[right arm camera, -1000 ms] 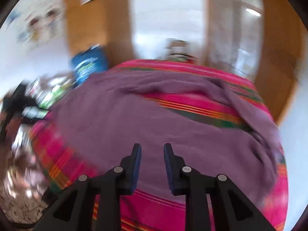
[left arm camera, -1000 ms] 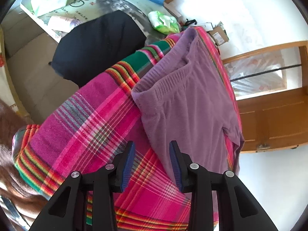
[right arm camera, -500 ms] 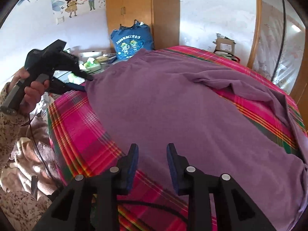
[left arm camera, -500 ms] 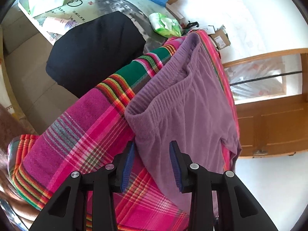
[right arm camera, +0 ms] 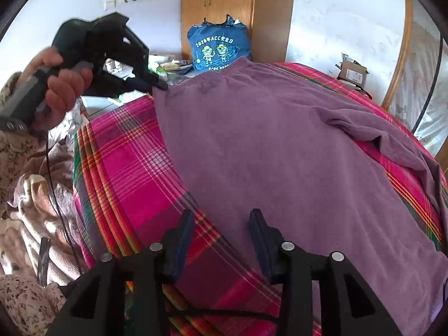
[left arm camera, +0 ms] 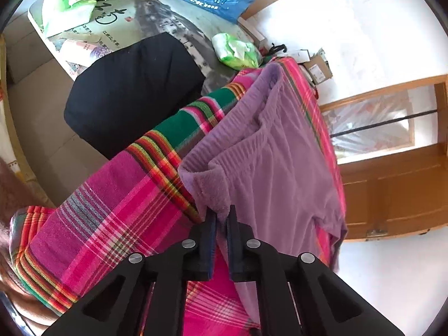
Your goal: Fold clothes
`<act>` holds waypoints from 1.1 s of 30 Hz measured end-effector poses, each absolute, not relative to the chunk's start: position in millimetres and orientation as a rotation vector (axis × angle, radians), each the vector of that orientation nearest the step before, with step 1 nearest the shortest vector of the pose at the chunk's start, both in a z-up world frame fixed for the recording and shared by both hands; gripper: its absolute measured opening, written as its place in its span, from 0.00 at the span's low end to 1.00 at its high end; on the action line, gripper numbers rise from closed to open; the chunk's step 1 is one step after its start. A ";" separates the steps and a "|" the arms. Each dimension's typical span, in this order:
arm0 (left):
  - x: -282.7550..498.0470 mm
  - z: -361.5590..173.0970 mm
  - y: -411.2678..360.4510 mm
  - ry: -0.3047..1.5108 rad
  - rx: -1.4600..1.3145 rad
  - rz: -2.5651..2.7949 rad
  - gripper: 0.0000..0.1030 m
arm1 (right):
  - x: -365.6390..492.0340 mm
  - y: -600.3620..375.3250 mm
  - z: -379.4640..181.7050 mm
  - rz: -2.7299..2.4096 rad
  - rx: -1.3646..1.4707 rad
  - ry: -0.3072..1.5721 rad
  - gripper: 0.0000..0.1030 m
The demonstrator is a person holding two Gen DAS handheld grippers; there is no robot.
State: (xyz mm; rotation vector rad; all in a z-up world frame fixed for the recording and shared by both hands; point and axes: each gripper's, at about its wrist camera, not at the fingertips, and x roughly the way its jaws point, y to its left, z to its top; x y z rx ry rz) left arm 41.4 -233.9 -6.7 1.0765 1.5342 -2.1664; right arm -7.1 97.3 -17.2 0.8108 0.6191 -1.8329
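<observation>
Since the earlier frame, the left tool [left arm camera: 221, 225] has been closed on the waistband corner of the purple trousers [left arm camera: 280, 173], pinching the fabric, probably so it can be lifted for a fold. The trousers are spread flat across a plaid-covered bed [right arm camera: 126, 168]. The right tool [right arm camera: 221, 224] is held above the trousers' near edge, its jaws opening with nothing yet gripped between them.

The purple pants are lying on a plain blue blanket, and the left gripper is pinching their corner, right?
Not quite. The blanket isn't plain blue: it's pink plaid with green, orange and red stripes, as both wrist views show. The rest is right: the purple pants lie on it, and the left gripper is shut on their waistband corner.
</observation>
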 end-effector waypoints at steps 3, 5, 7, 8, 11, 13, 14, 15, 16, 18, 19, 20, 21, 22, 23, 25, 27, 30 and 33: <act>43.1 -2.1 -236.0 1.567 1.051 -2.166 0.06 | -6.0 93.0 -17.2 -1.843 0.800 0.624 0.41; 42.7 2.7 -237.7 1.576 1.039 -2.171 0.06 | -4.4 90.4 -17.8 -1.848 0.790 0.639 0.42; 42.1 7.8 -238.8 1.582 1.032 -2.175 0.06 | 0.3 88.3 -17.2 -1.860 0.763 0.666 0.42; 41.9 10.9 -238.6 1.586 1.029 -2.184 0.06 | 2.3 86.6 -16.9 -1.868 0.746 0.686 0.42; 42.3 16.9 -237.8 1.576 1.023 -2.200 0.06 | 5.2 83.4 -17.2 -1.904 0.718 0.731 0.42; 42.6 17.1 -238.1 1.571 1.032 -2.199 0.06 | 5.8 82.9 -17.1 -1.919 0.711 0.744 0.42; 43.0 16.6 -238.3 1.570 1.036 -2.198 0.06 | 6.1 82.9 -17.0 -1.927 0.710 0.748 0.42; 43.7 15.3 -238.7 1.566 1.036 -2.194 0.06 | 6.3 83.0 -16.9 -1.939 0.709 0.755 0.38; 44.3 14.1 -238.9 1.562 1.038 -2.192 0.06 | 5.9 83.6 -17.2 -1.964 0.711 0.769 0.35; 44.8 10.8 -237.8 1.532 1.053 -2.196 0.06 | 4.1 84.6 -15.2 -1.993 0.717 0.770 0.13; 45.0 9.0 -237.1 1.517 1.062 -2.198 0.06 | 3.7 85.4 -14.9 -1.994 0.727 0.764 0.12; 44.3 6.0 -235.8 1.506 1.081 -2.201 0.06 | 3.4 86.0 -14.7 -1.996 0.736 0.761 0.11; 43.7 3.1 -234.6 1.504 1.100 -2.204 0.06 | 3.3 86.4 -14.9 -1.996 0.743 0.764 0.07; 43.7 0.3 -234.1 1.506 1.109 -2.203 0.06 | 3.2 86.7 -14.7 -1.995 0.741 0.767 0.06; 44.2 -2.8 -233.8 1.508 1.114 -2.203 0.06 | 4.3 87.2 -14.6 -1.995 0.734 0.773 0.05; 45.3 -8.8 -233.8 1.518 1.124 -2.198 0.14 | 5.9 88.2 -13.9 -1.996 0.726 0.780 0.03; 47.5 -16.3 -234.5 1.560 1.135 -2.183 0.26 | 6.1 89.4 -13.1 -1.997 0.726 0.772 0.03; 52.9 -27.0 -238.1 1.611 1.129 -2.140 0.29 | 9.5 89.7 -12.7 -1.997 0.716 0.774 0.03; 56.0 -34.0 -243.4 1.678 1.090 -2.102 0.31 | 11.6 87.7 -13.4 -1.999 0.701 0.786 0.03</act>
